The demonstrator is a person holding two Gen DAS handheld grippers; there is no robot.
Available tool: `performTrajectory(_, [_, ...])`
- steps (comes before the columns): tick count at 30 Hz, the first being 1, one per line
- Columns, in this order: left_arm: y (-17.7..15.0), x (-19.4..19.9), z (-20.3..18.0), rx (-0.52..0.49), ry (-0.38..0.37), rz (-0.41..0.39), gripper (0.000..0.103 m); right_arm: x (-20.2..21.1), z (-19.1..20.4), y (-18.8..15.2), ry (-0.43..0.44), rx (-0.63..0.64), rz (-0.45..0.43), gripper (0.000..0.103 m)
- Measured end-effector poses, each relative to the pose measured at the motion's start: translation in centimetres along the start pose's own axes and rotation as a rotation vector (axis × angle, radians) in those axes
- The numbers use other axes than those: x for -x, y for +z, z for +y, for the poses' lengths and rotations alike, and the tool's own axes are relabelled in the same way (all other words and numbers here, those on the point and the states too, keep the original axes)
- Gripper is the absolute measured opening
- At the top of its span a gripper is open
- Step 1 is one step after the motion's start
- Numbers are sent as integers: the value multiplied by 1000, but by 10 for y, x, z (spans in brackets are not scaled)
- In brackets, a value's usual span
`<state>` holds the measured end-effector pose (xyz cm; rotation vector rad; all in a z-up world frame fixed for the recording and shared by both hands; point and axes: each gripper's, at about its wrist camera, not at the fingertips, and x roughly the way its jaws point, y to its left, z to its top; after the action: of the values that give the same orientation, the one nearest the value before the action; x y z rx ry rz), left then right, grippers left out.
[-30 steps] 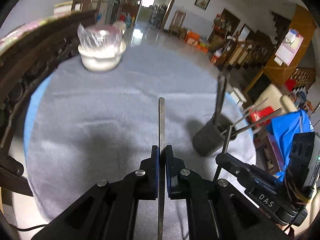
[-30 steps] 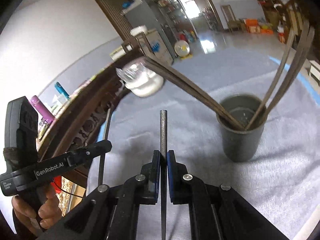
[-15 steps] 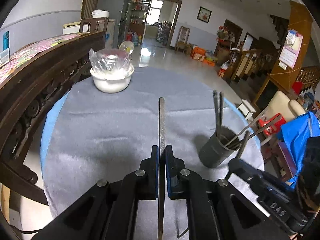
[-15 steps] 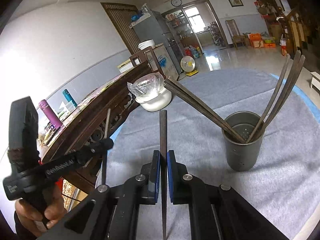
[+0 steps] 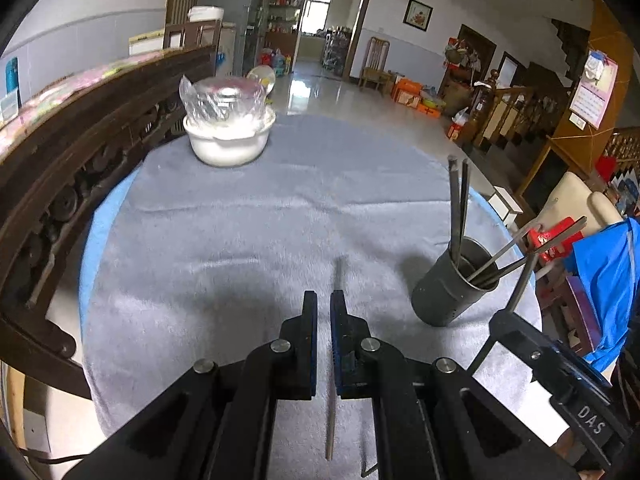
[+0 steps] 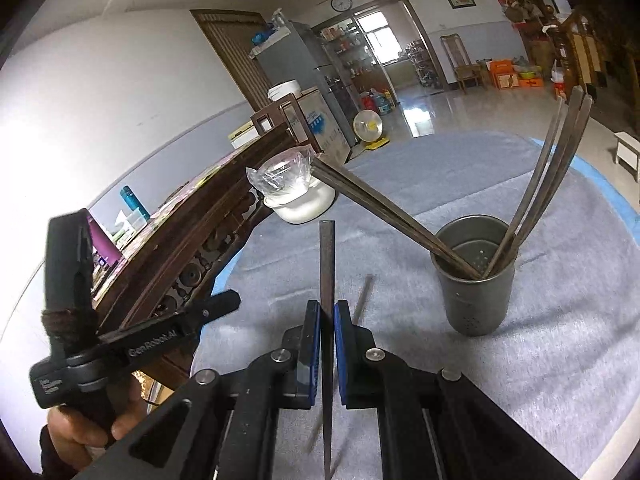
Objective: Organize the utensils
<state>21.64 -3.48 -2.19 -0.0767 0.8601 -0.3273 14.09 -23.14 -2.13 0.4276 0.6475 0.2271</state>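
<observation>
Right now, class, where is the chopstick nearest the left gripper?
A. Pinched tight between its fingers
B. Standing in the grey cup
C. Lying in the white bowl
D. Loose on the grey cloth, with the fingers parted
D: in the left wrist view the left gripper stands slightly parted, and the blurred chopstick lies loose on the grey cloth.

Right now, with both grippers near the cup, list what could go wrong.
1. The left gripper is open and the loose chopstick between its jaws looks blurred. It may drop onto the grey cloth and roll.
2. The right gripper could snag its held chopstick on the splayed chopsticks, perhaps tipping the cup.
</observation>
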Motion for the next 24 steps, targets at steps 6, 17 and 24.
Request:
performTrajectory(6, [1,-13,6,16,-9,42,6,-1,-3,-1,-4,-12,5,8])
performTrajectory(17, [-10,-63,13,39,-50,238,10,14,-26,-4,15,-75,-6,8])
performTrajectory(24, [-8,-88,-8,-38,-54,269,33,28,-51,-5,14,-136,-23,8])
